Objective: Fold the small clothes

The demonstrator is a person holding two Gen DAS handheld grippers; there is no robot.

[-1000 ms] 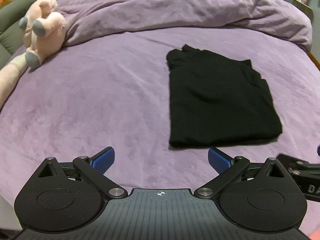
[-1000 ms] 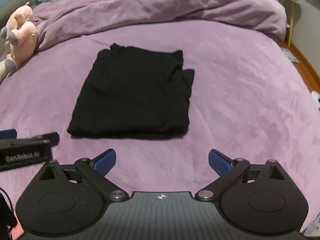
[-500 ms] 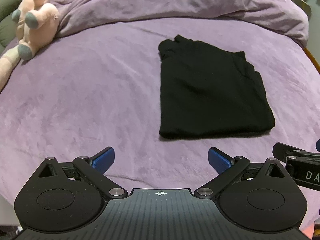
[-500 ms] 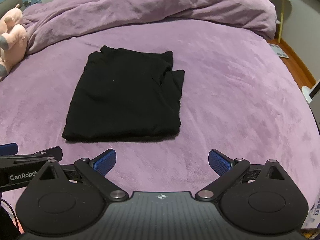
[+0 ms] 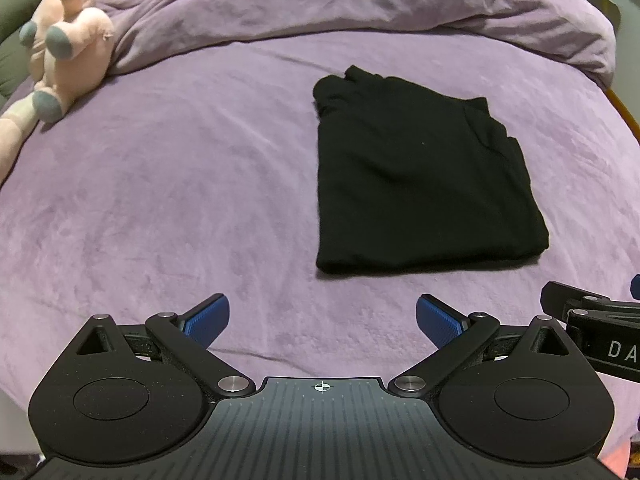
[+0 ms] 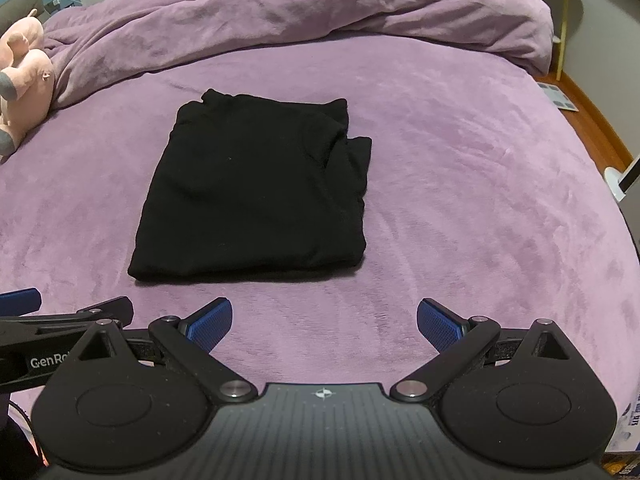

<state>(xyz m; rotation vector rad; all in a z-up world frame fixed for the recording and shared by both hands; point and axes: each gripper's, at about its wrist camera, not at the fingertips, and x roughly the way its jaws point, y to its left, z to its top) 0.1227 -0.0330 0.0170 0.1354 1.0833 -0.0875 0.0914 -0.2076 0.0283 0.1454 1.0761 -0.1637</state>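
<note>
The folded black garment (image 6: 256,188) lies ahead on the bed (image 6: 480,200), nearer the right gripper (image 6: 324,322); the left gripper (image 5: 322,320) sits further left; both have fingers apart, holding nothing

Bare purple plush bedspread (image 5: 168,208) lies open around the folded black garment (image 5: 416,176); a pink plush toy (image 5: 64,52) and bunched purple duvet (image 6: 304,12) border it.

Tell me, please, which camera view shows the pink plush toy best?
The left wrist view. There the pink plush toy shows its head, body and grey-tipped feet, lying at the bed's far left beside the bunched purple duvet. In the right wrist view the toy is cut off by the left edge, so only part shows.
</note>
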